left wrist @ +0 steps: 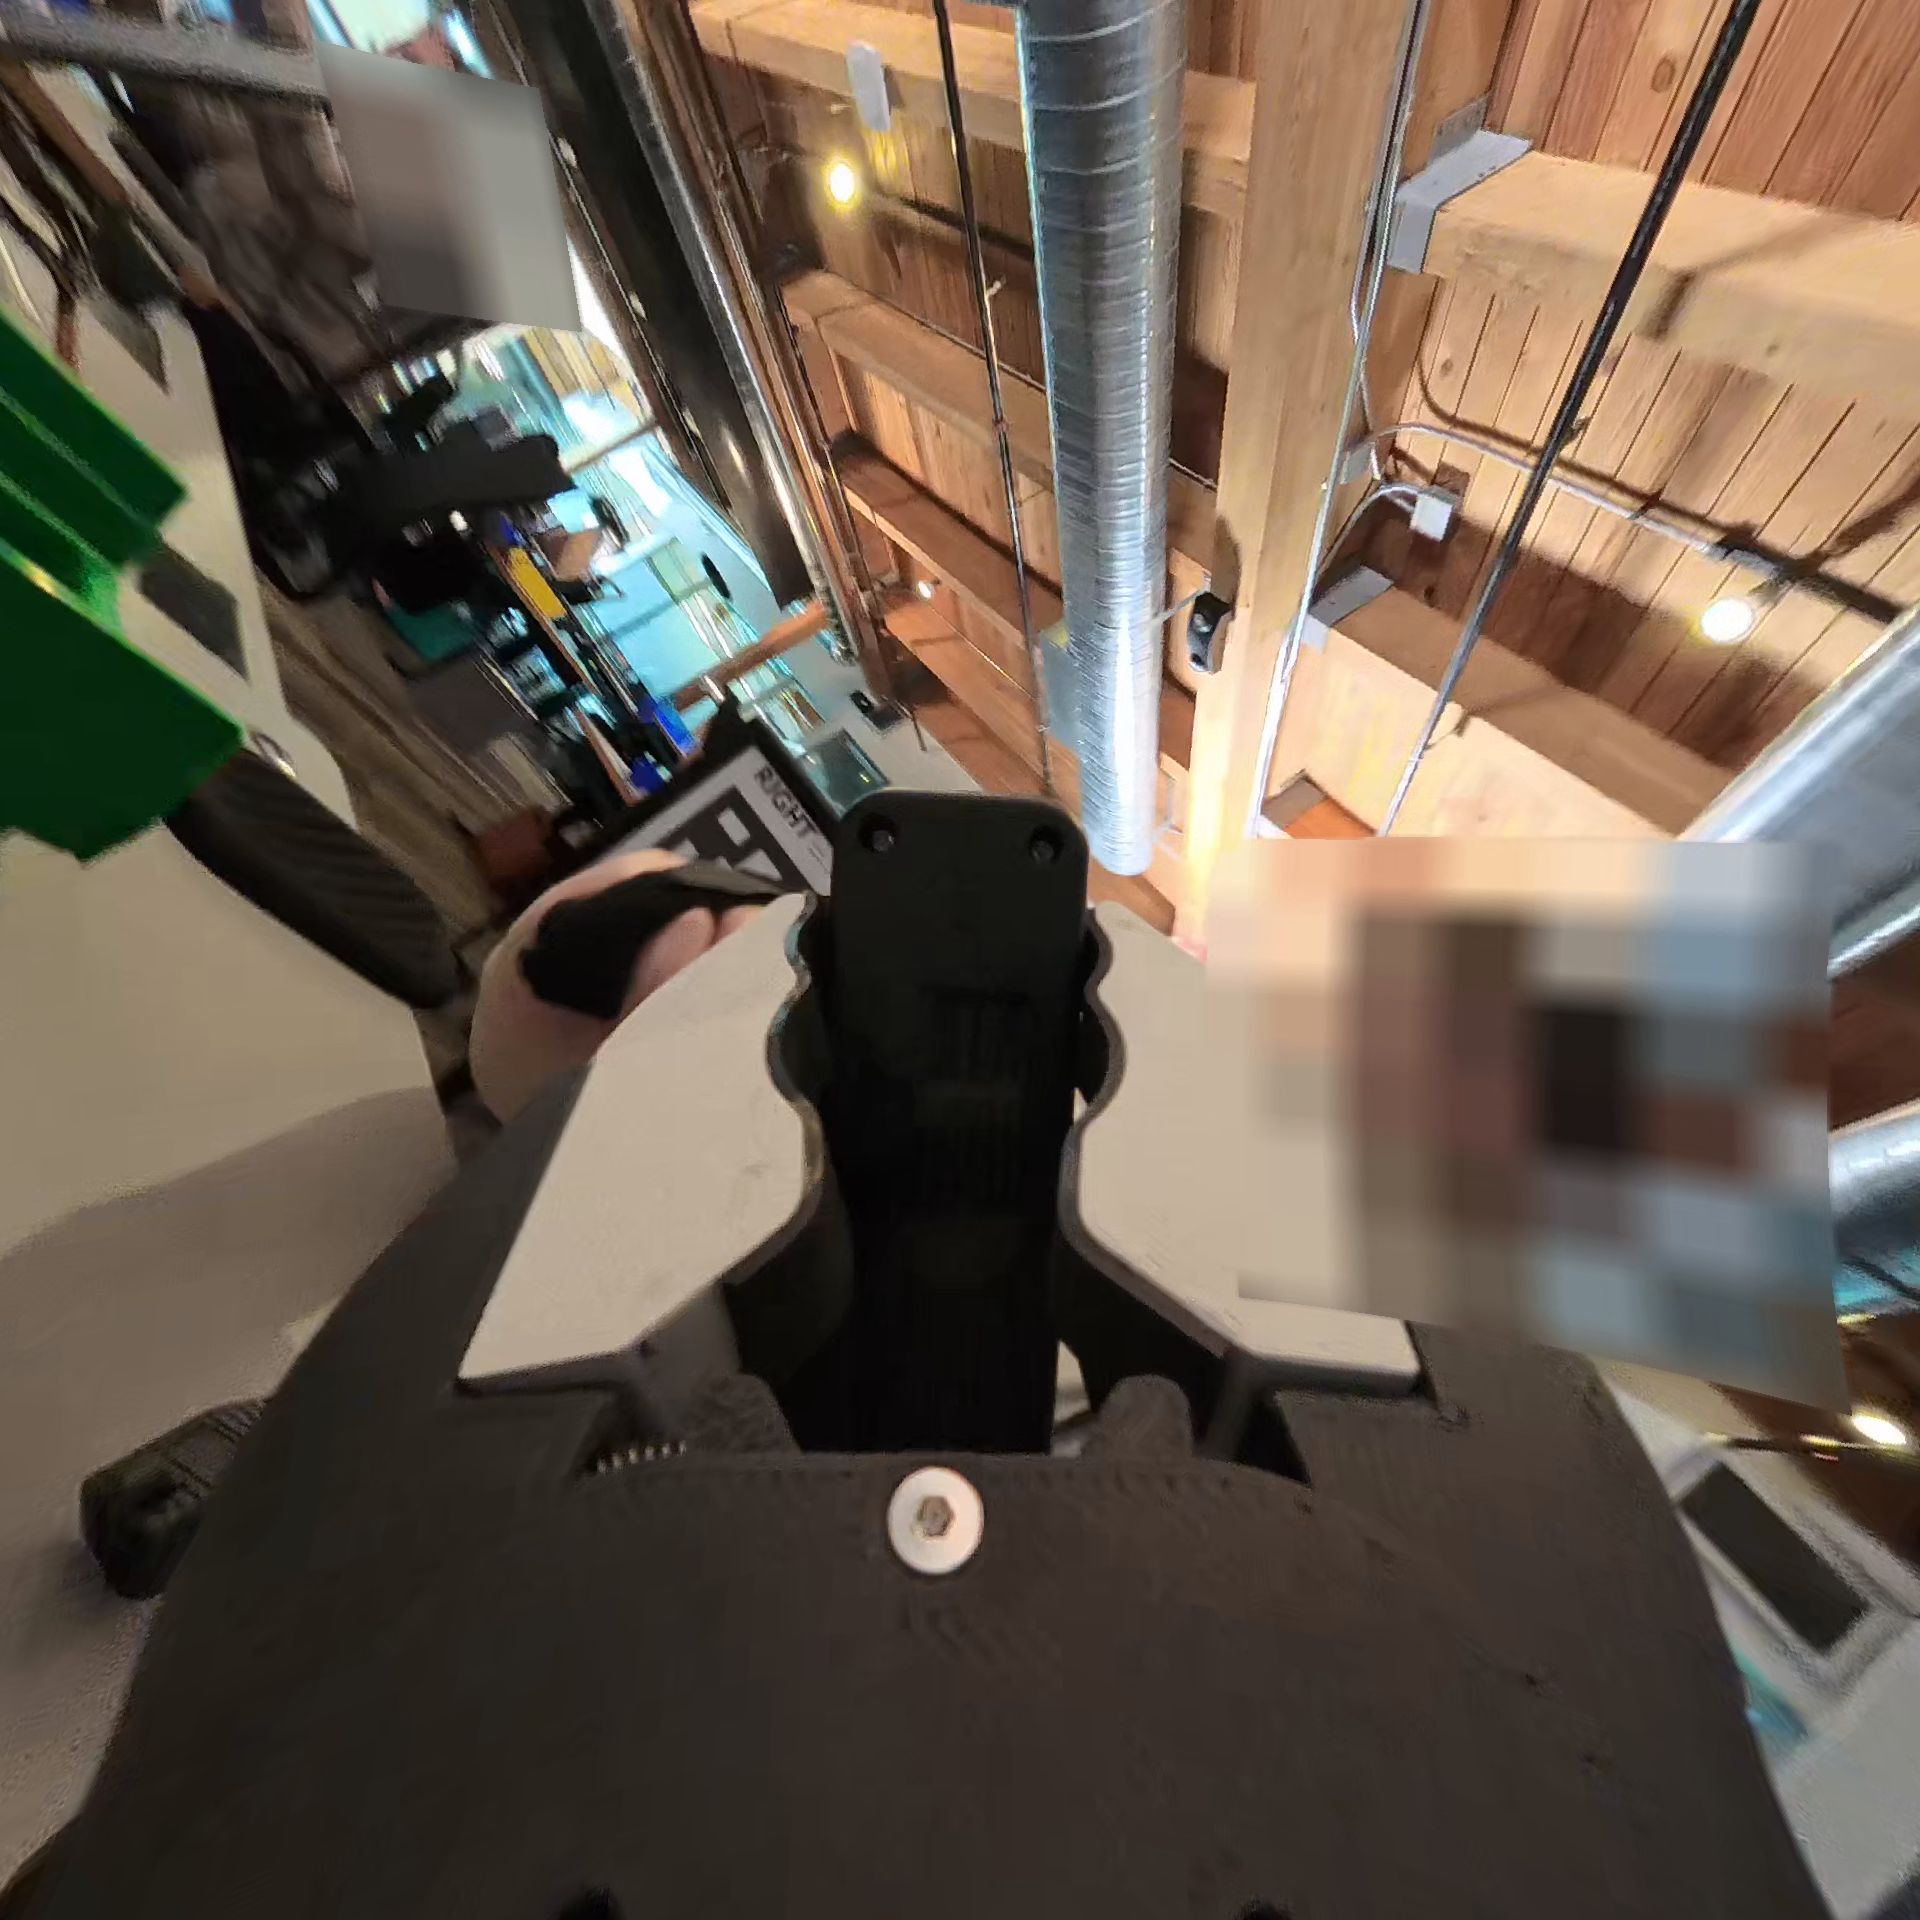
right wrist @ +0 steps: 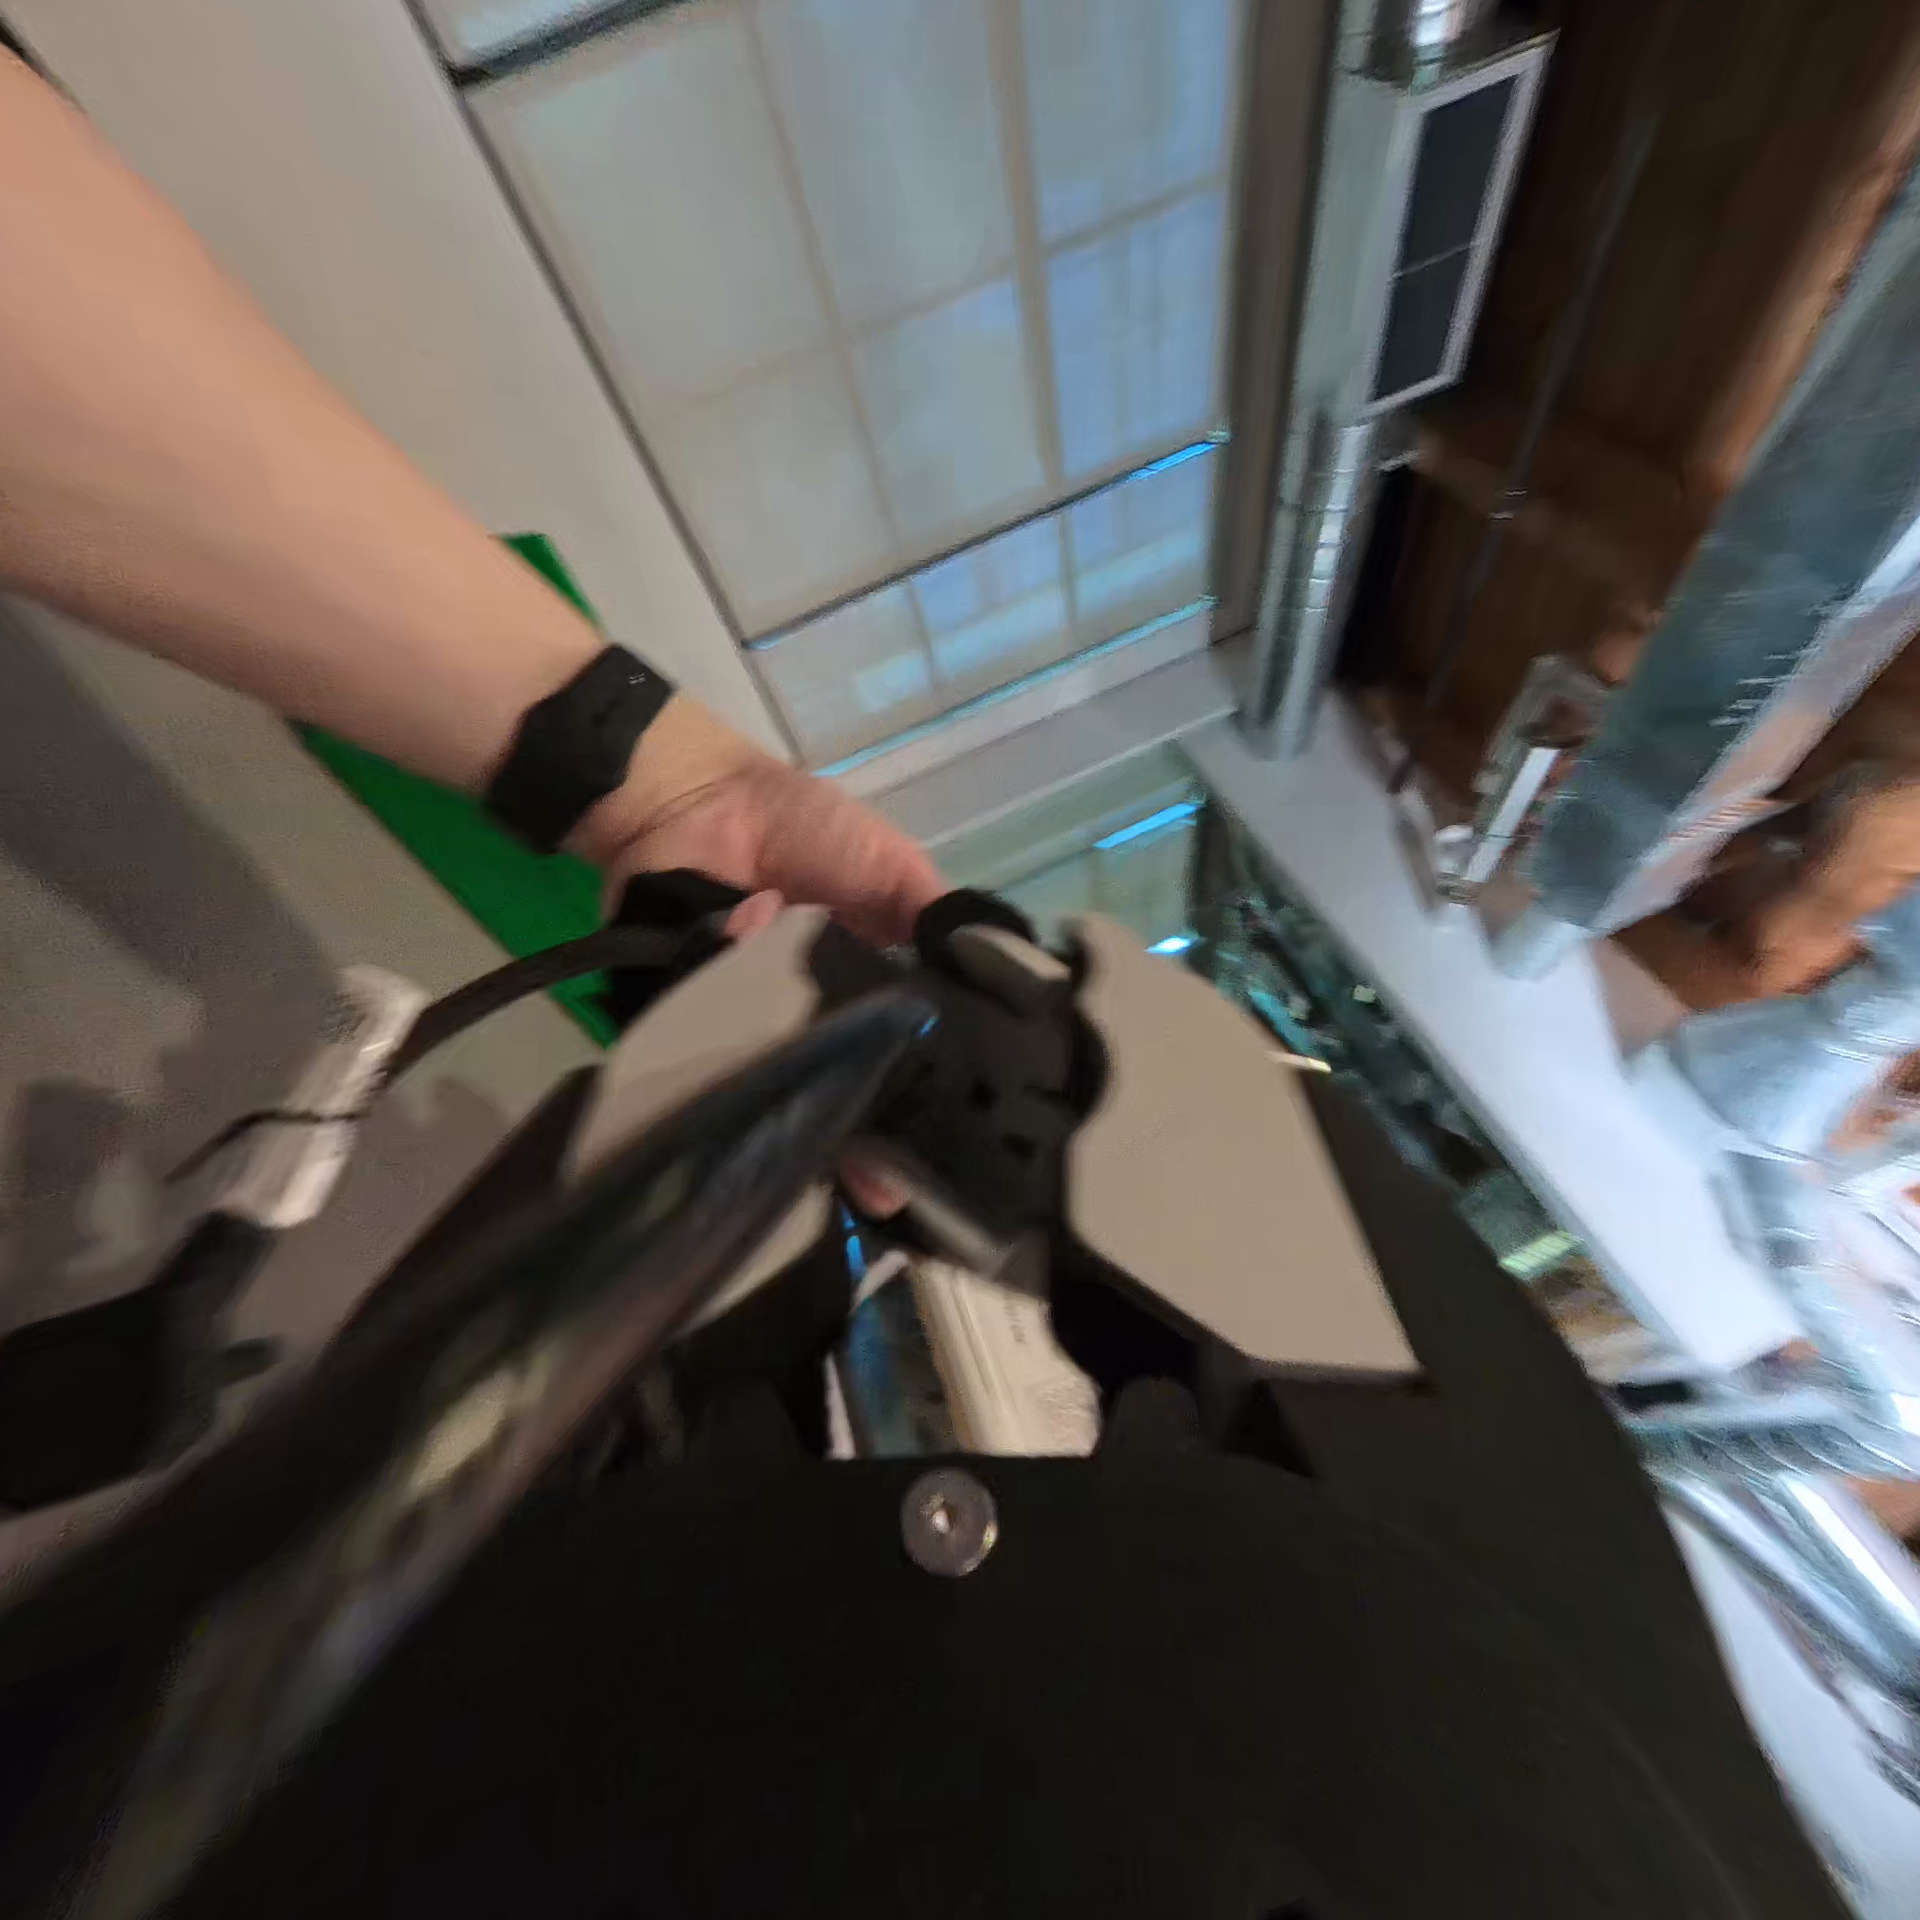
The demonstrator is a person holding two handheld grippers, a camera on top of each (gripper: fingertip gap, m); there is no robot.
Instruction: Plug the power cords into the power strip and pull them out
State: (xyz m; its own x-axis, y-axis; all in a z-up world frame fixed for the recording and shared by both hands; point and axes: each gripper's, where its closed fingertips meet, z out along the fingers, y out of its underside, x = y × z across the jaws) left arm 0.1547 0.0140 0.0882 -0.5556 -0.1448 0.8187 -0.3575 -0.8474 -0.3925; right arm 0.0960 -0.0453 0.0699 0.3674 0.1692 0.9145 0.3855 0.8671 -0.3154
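Both views are tilted up towards the ceiling. In the left wrist view my left gripper is shut on a black power strip. The strip's end, with two screws, sticks out past the grey fingers. In the right wrist view my right gripper is shut on a black plug. Its glossy black cord runs blurred to the lower left. The person's hand, with a black wrist strap, is just beyond the plug. Whether the plug sits in the strip is hidden.
A green object is at the left, and it also shows in the right wrist view. The other gripper's marker panel and a hand lie behind the strip. Wooden beams, a silver duct and windows are overhead.
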